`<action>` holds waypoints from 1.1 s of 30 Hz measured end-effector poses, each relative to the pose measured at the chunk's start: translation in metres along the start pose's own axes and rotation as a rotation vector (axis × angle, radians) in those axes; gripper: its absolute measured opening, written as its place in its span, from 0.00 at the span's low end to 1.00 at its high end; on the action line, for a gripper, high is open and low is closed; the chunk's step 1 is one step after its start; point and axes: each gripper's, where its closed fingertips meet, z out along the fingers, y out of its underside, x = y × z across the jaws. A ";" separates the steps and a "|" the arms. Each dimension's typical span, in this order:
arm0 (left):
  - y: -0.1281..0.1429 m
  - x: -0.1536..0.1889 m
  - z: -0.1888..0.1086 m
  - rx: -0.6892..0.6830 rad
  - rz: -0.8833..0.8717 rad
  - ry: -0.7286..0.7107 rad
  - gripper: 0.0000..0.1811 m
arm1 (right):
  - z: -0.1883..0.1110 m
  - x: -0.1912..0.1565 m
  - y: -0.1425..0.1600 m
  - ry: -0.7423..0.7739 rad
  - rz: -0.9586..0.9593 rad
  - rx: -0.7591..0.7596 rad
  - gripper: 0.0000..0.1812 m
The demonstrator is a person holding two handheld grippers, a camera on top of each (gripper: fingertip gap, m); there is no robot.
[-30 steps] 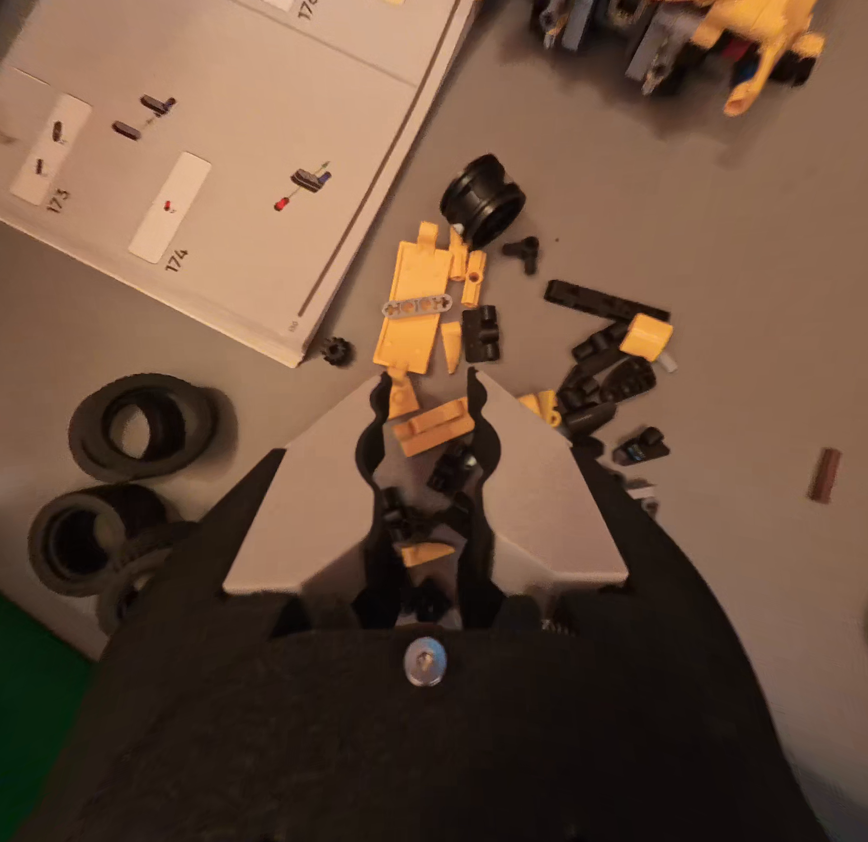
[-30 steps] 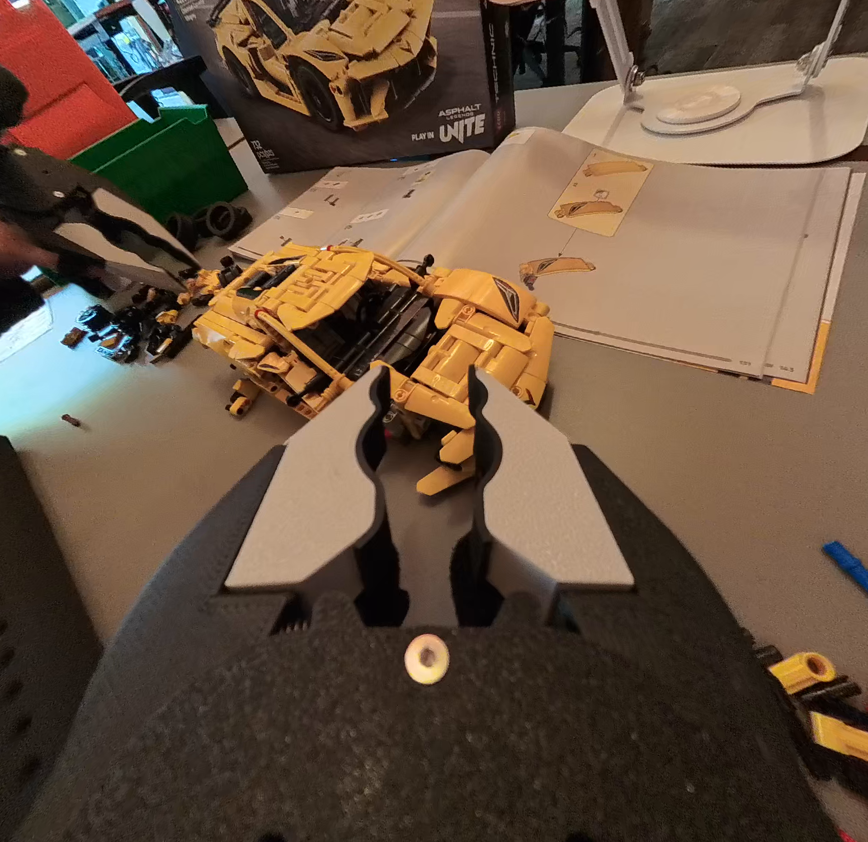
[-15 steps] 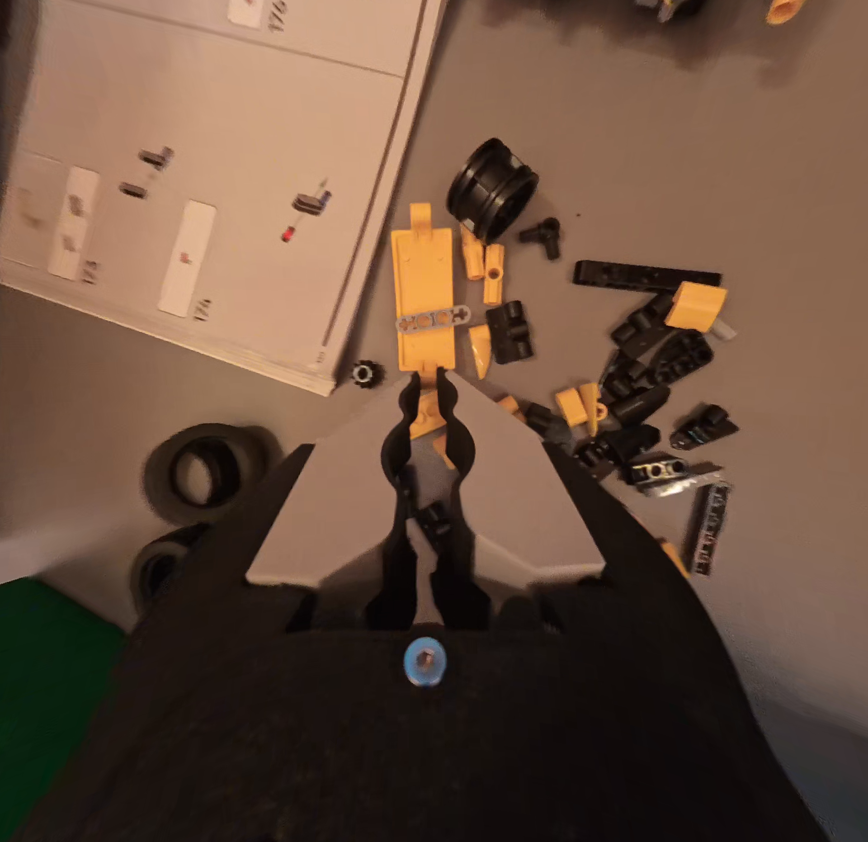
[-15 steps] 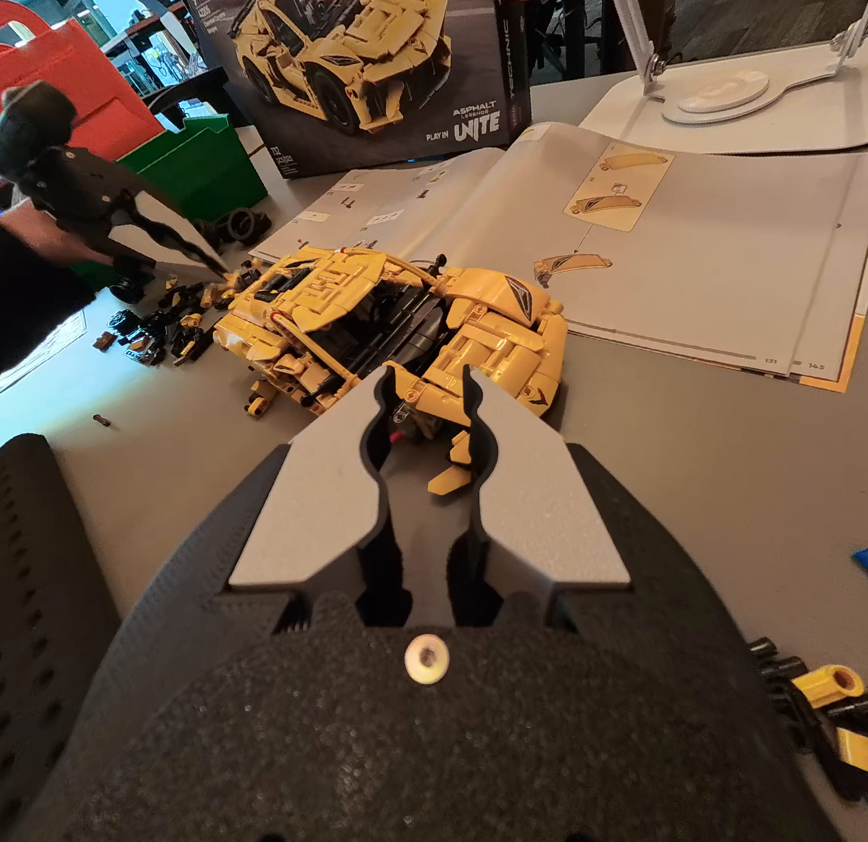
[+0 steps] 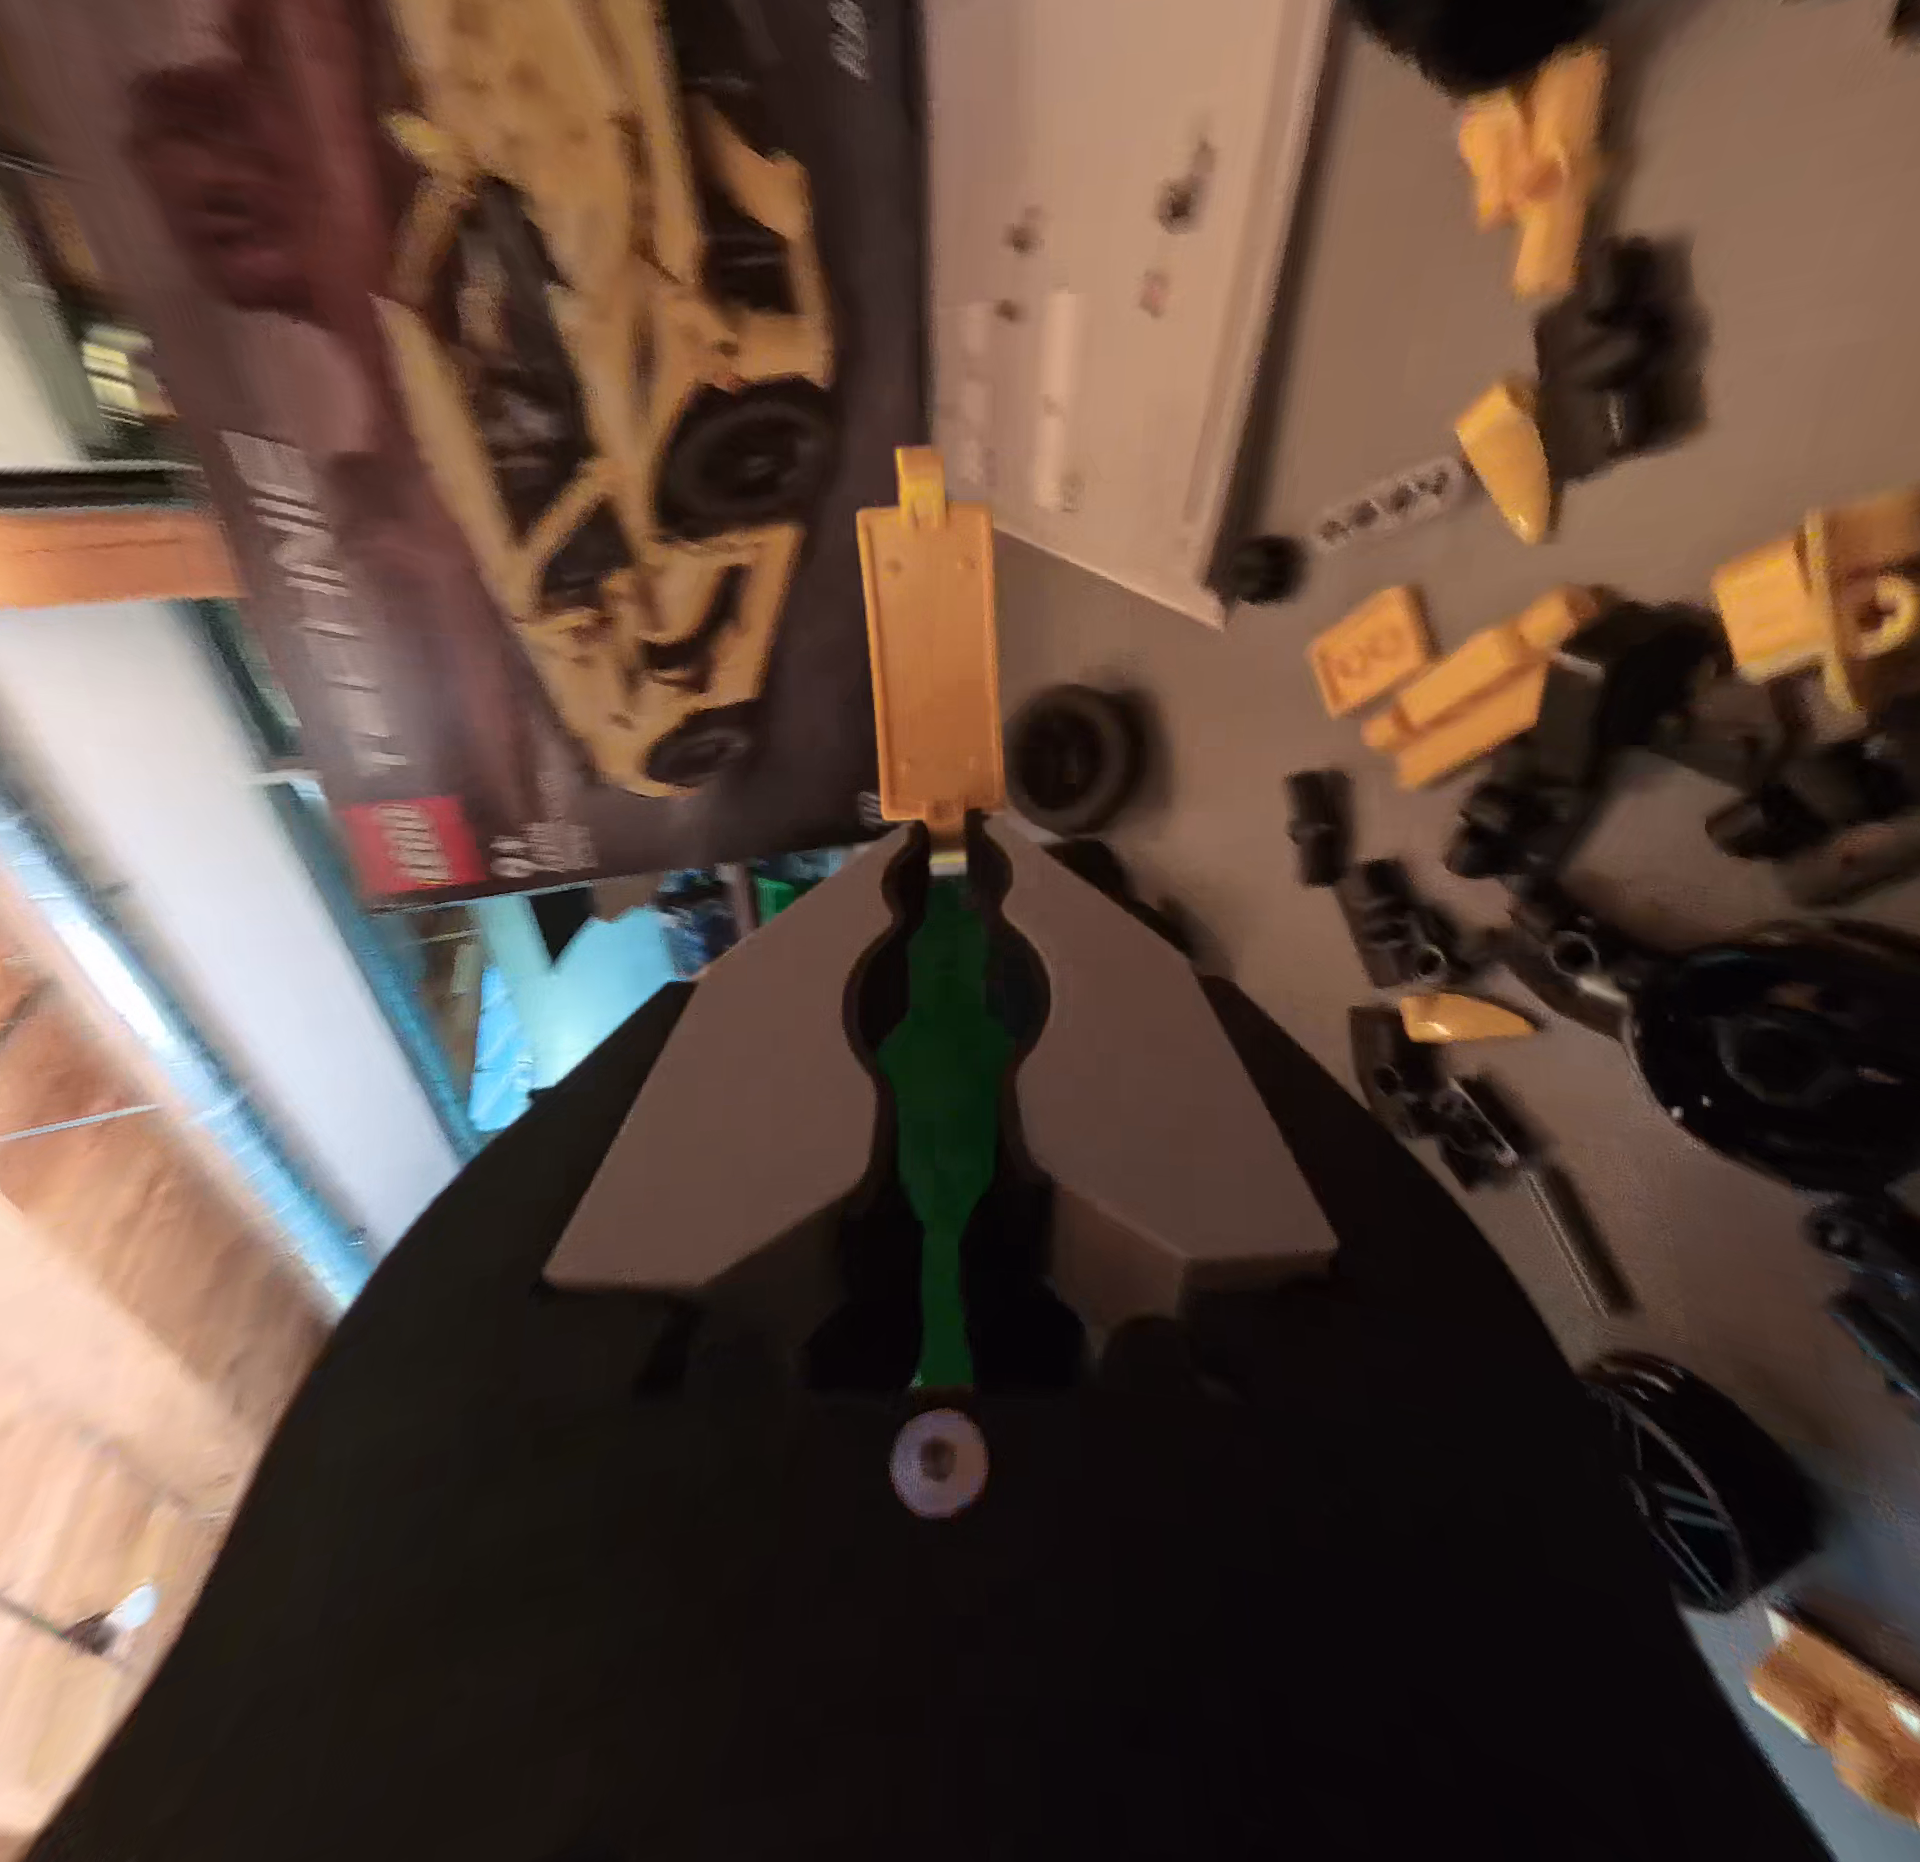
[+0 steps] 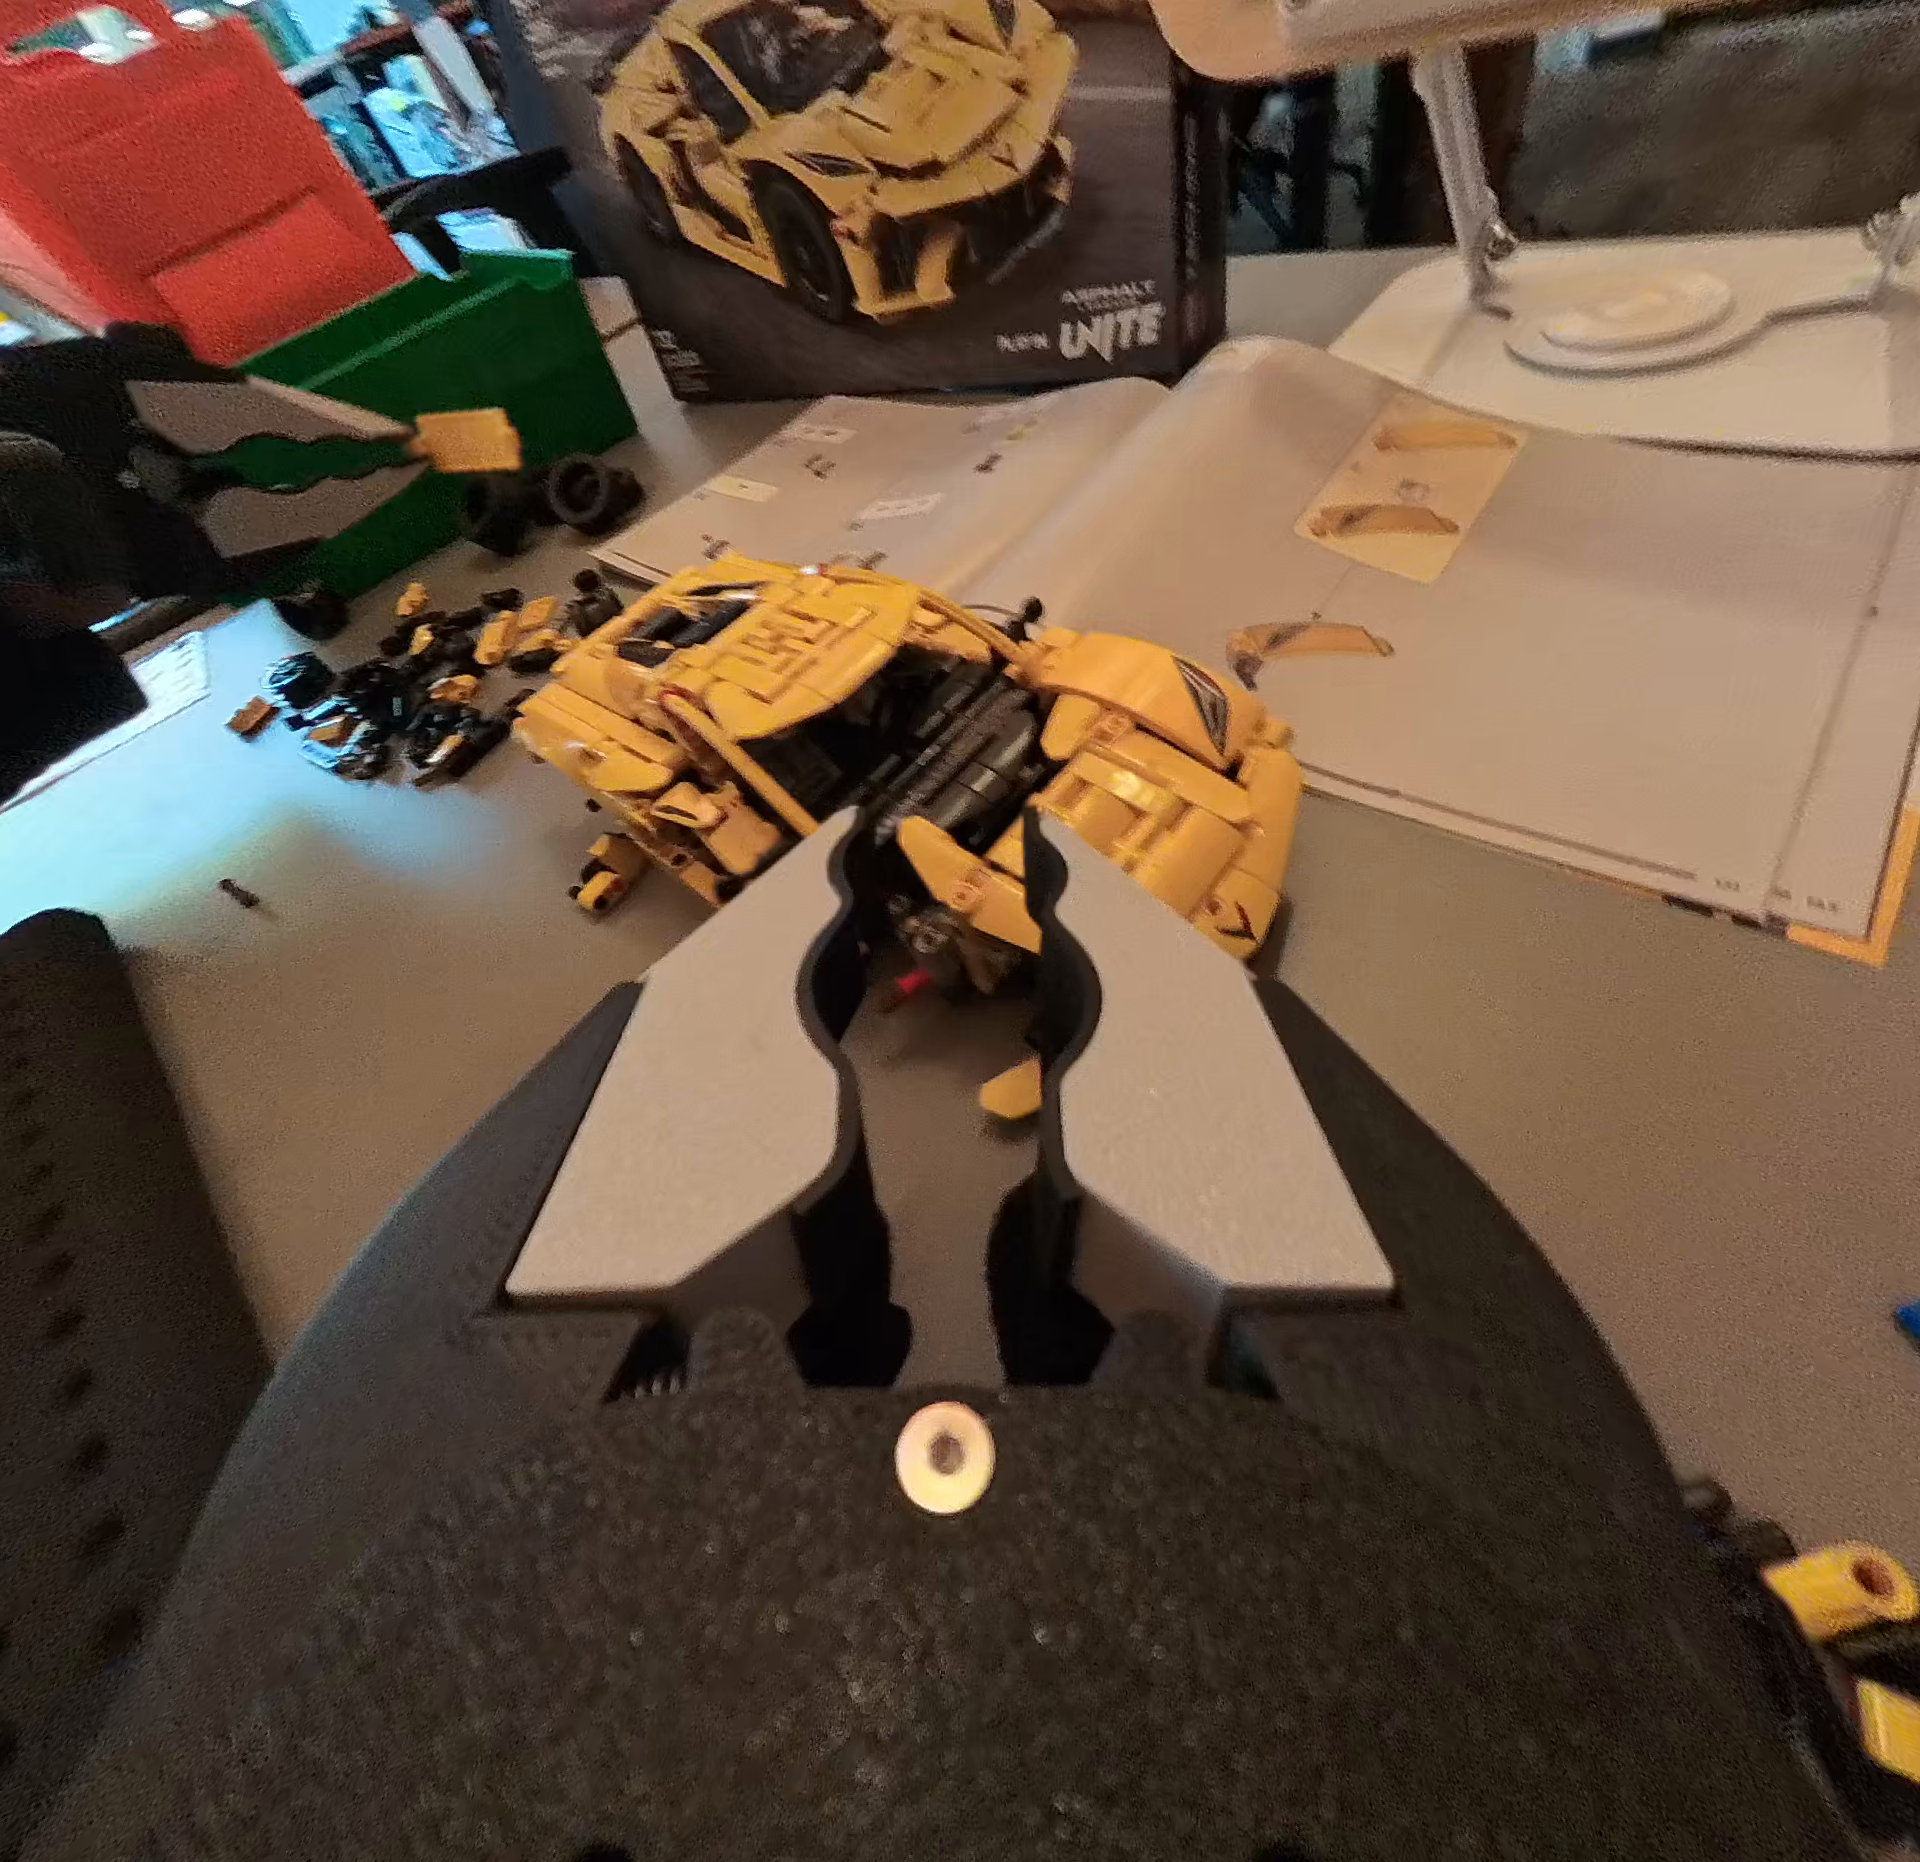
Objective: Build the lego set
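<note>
My left gripper [image 5: 945,836] is shut on the end tab of a flat yellow panel [image 5: 932,659] and holds it up in the air, above the table. It also shows at the far left of the right wrist view [image 6: 410,451], with the panel [image 6: 464,439] sticking out of its tips. The half-built yellow car [image 6: 904,721] lies on the grey table. My right gripper [image 6: 940,836] is open and empty, just in front of the car's near side. A pile of loose yellow and black pieces [image 6: 416,680] lies left of the car and shows in the left wrist view [image 5: 1507,732].
The open instruction booklet [image 6: 1403,586] lies behind the car, the set's box [image 6: 883,150] stands behind it. A green bin [image 6: 457,399] and red bag [image 6: 177,181] stand at the left. Black tyres [image 6: 582,493] lie by the bin. A white lamp base [image 6: 1621,326] sits back right. The tips of one gripper are about 40 cm away from the tips of the other.
My left gripper closed on the yellow panel in the pile, lifted it off the table and swung round towards the box. My right gripper moved slightly closer to the car.
</note>
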 end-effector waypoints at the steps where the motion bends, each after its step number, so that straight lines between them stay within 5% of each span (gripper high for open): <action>1: -0.012 -0.009 -0.009 0.037 -0.002 -0.060 0.03 | 0.000 -0.009 -0.004 -0.037 -0.031 0.019 0.15; 5: -0.121 -0.019 -0.057 0.291 0.017 -0.189 0.03 | 0.002 -0.082 -0.026 -0.311 -0.082 0.072 0.15; 8: -0.207 -0.016 -0.097 0.466 0.094 -0.271 0.03 | 0.008 -0.109 -0.037 -0.305 -0.221 0.033 0.16; 12: -0.263 -0.004 -0.123 0.572 0.147 -0.304 0.03 | 0.009 -0.108 -0.034 -0.270 -0.278 -0.030 0.14; 23: -0.283 0.040 -0.127 0.567 0.205 -0.207 0.04 | 0.011 -0.109 -0.001 -0.275 -0.381 -0.157 0.01; 26: -0.281 0.046 -0.136 0.641 0.004 -0.104 0.04 | 0.010 -0.110 0.007 -0.292 -0.546 -0.171 0.01; 30: -0.272 0.082 -0.157 0.699 -0.472 0.383 0.05 | 0.011 -0.085 0.034 -0.192 -0.914 -0.175 0.01; 33: -0.263 0.091 -0.184 0.715 -0.900 0.833 0.09 | 0.003 -0.103 0.071 -0.366 -0.951 -0.240 0.01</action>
